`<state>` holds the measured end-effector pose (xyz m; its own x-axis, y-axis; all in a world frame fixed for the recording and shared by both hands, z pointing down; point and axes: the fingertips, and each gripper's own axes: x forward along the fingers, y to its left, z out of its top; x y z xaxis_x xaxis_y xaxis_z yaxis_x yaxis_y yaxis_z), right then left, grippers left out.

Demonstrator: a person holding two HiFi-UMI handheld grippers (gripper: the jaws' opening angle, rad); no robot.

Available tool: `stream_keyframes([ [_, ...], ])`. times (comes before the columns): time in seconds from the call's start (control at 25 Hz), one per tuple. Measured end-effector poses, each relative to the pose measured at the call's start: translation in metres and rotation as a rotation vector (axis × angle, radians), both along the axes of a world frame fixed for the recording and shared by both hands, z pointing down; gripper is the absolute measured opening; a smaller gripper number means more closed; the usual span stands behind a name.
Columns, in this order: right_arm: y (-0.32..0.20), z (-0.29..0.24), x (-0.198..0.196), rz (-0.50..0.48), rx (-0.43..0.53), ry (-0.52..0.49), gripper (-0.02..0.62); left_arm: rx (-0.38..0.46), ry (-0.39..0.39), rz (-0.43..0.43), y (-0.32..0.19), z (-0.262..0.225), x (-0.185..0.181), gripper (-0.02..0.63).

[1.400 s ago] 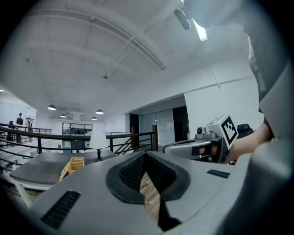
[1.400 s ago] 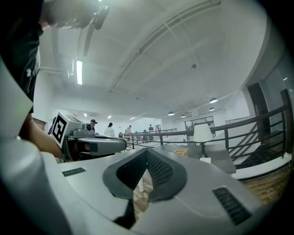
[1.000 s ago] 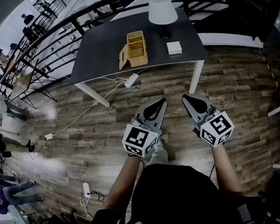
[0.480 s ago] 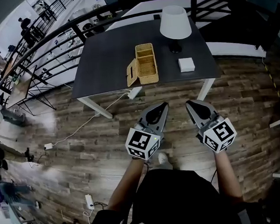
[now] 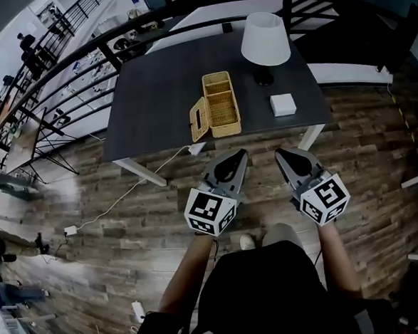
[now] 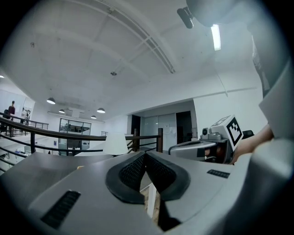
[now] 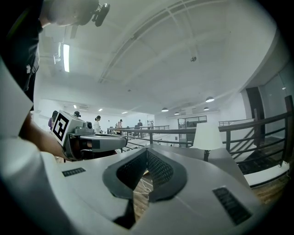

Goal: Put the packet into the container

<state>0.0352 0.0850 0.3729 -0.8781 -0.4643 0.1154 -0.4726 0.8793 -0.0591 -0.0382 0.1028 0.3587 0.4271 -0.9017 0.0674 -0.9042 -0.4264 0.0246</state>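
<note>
Left claw (image 5: 237, 156): your jaws are pressed together with nothing between them, over the floor (image 5: 112, 205) and just short of the tabletop (image 5: 154, 102).
Right claw (image 5: 280, 153): also pressed together and empty, beside your left one.
Packet (image 5: 283, 105): lies on the tabletop, right of the container, near the lamp (image 5: 264, 41).
Container (image 5: 221, 105): wicker, mid-tabletop, lid hanging open at its left.

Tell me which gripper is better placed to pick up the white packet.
Right, probably. The white packet lies right of the wicker container, straight ahead of the right gripper; the left gripper lines up with the container. Both are shut, empty, short of the table.
</note>
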Motion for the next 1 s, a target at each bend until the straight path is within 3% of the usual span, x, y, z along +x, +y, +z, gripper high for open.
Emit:
stream_keyframes([
  [0.4, -0.071, 0.014, -0.023, 0.017, -0.047, -0.02, 0.006, -0.05, -0.003, -0.013, -0.058, 0.022, -0.027, 0.008],
  [1.0, -0.243, 0.011, -0.071, -0.07, -0.038, -0.037, 0.006, -0.076, -0.045, -0.079, -0.214, 0.022, -0.064, 0.008],
])
